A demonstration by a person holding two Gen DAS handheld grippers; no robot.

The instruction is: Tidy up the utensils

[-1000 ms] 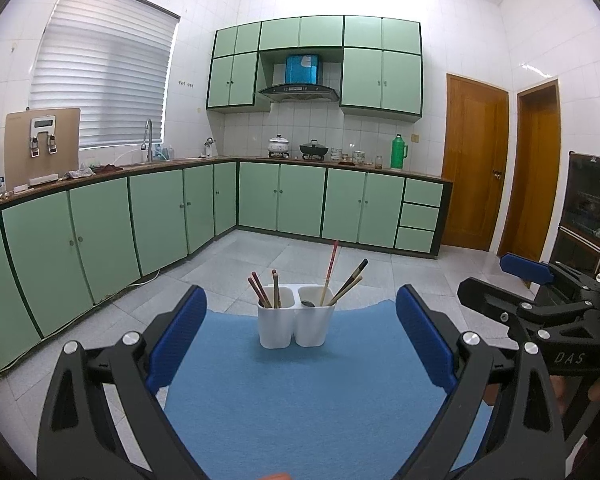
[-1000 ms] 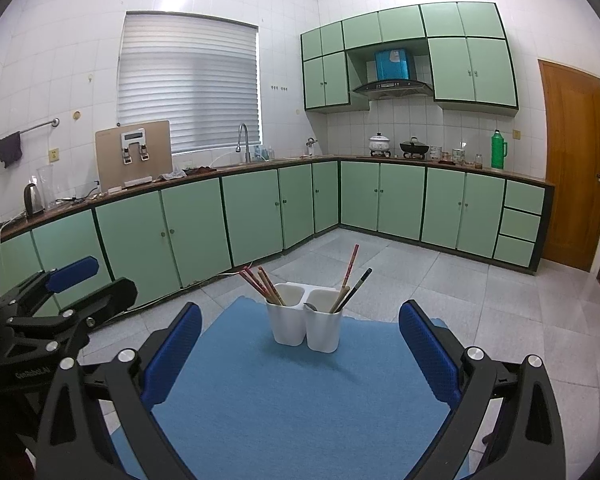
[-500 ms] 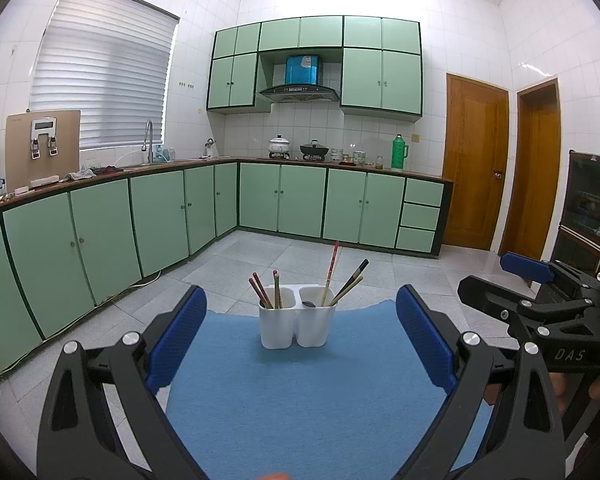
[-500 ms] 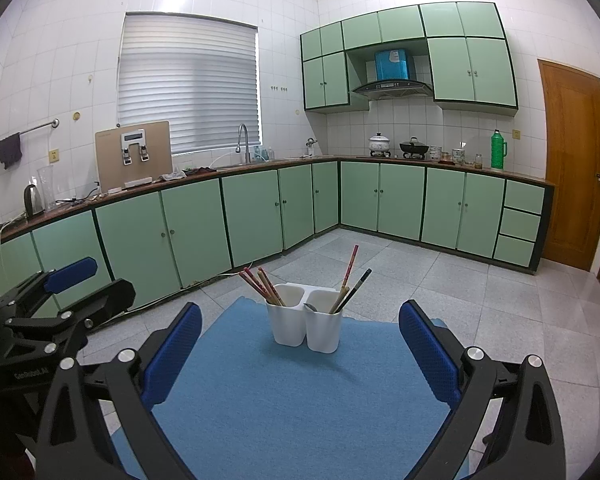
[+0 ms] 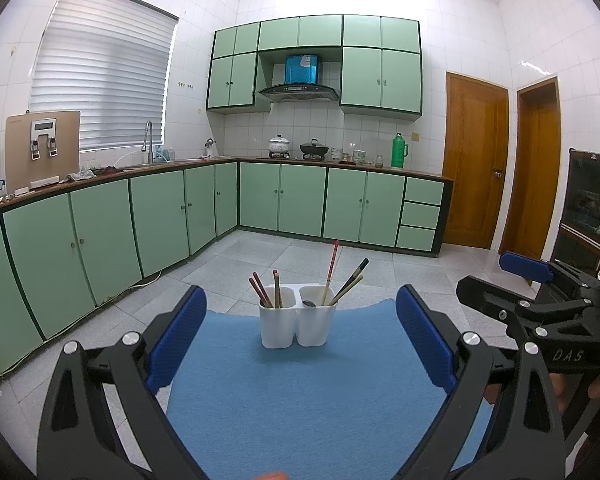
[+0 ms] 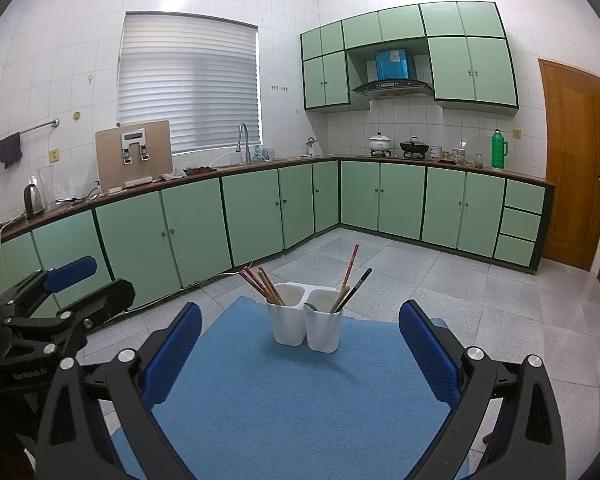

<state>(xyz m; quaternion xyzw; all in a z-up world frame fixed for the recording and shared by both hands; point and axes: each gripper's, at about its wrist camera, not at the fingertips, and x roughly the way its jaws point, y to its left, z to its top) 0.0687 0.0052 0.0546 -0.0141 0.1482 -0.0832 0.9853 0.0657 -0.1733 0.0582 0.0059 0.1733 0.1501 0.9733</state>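
A white two-cup holder (image 5: 298, 322) stands at the far middle of the blue mat (image 5: 300, 392); chopsticks (image 5: 265, 290) fill its left cup, mixed utensils (image 5: 342, 280) its right. Left gripper (image 5: 300, 340) and right gripper (image 6: 300, 350) hover near, fingers wide apart, empty. Sorting looks finished or unstarted. A spoon-like bowl (image 6: 311, 306) barely shows.
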